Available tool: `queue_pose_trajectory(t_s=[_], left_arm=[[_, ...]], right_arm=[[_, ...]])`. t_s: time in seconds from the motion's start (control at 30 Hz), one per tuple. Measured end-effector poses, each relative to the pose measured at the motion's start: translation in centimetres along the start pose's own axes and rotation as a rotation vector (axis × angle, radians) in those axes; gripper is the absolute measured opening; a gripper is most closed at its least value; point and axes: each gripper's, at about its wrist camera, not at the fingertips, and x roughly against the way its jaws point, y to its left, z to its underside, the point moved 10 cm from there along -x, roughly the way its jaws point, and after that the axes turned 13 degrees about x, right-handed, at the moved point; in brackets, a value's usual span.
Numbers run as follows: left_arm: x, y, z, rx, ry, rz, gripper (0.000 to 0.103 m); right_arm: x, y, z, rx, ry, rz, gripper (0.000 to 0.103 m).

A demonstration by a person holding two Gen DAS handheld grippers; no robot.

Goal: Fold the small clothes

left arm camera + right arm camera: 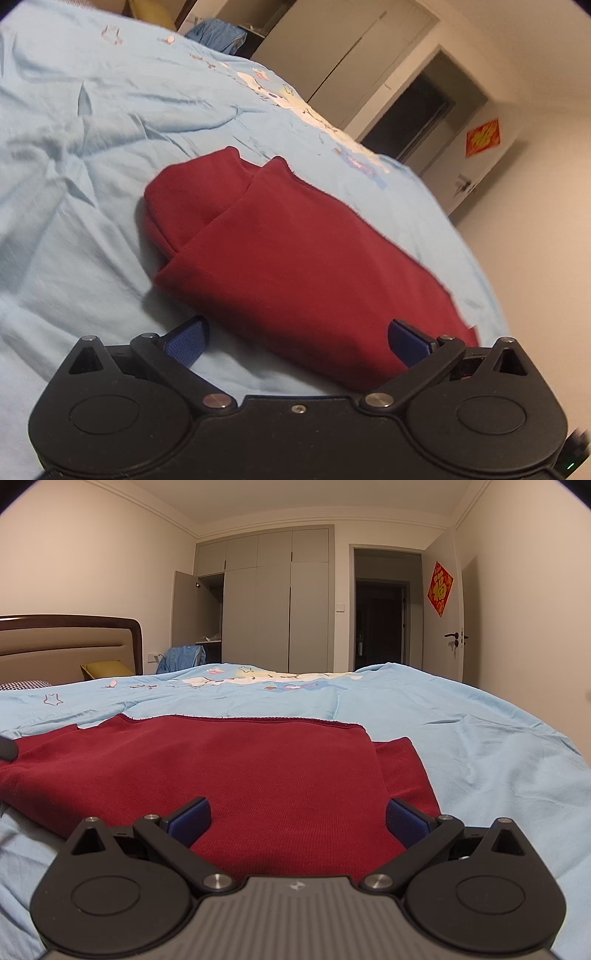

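A dark red knit garment [280, 251] lies partly folded on the light blue bedsheet [81, 147], with one flap laid over another at its far end. My left gripper [295, 341] is open just above its near edge, blue pads wide apart, nothing between them. In the right wrist view the same red garment [236, 771] spreads flat across the sheet [480, 746], a folded layer on top with a ribbed hem along the far edge. My right gripper [297, 821] hovers open over the garment's near side. A dark tip [7, 749] shows at the left edge.
The bed's headboard [70, 642] and a yellow pillow [107, 669] sit at the left. A blue garment [183, 657] hangs beyond the bed. Grey wardrobe [273, 602], one door open, stands at the back, next to a dark doorway [382, 620] and a white door [443, 620].
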Motion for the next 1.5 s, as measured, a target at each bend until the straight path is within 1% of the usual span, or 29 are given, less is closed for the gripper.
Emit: queue_pose_trajectory(t_s=[0.13,0.2,0.27,0.33,0.43,0.53,0.77,1.5], left_arm=[[-1.3,0.4,-1.5,0.088,-0.032,0.014,0.102],[-2.0,0.7,-2.3,0.136,-0.059,-0.008,0.101],[-2.6,0.7,-2.9,0.161,-0.083,-0.059,0.097],[-3.2,0.4,-3.3,0.145,-0.096,-0.124,0.094],[-3.5,0.0,-3.1,0.081,-0.111,-0.212,0.087],[-3.5,-0.4,-2.7,0.020,-0.112,-0.262,0.084],[-3.1,0.0,-2.8,0.025,-0.098,-0.259,0.083],[-3.0,0.2,-2.8,0.031,-0.091,-0.254,0.083]], right_arm=[[0.0,0.0,0.0,0.000,0.000,0.000,0.103],[0.0,0.0,0.0,0.000,0.000,0.000,0.103],[0.0,0.0,0.0,0.001,0.000,0.000,0.103],[0.0,0.0,0.0,0.000,0.000,-0.001,0.103],[0.0,-0.1,0.0,-0.001,0.000,-0.001,0.103],[0.0,-0.1,0.0,-0.002,0.000,-0.001,0.103],[0.0,0.0,0.0,-0.001,0.000,-0.001,0.103],[-0.2,0.0,0.1,-0.001,-0.001,-0.001,0.103]])
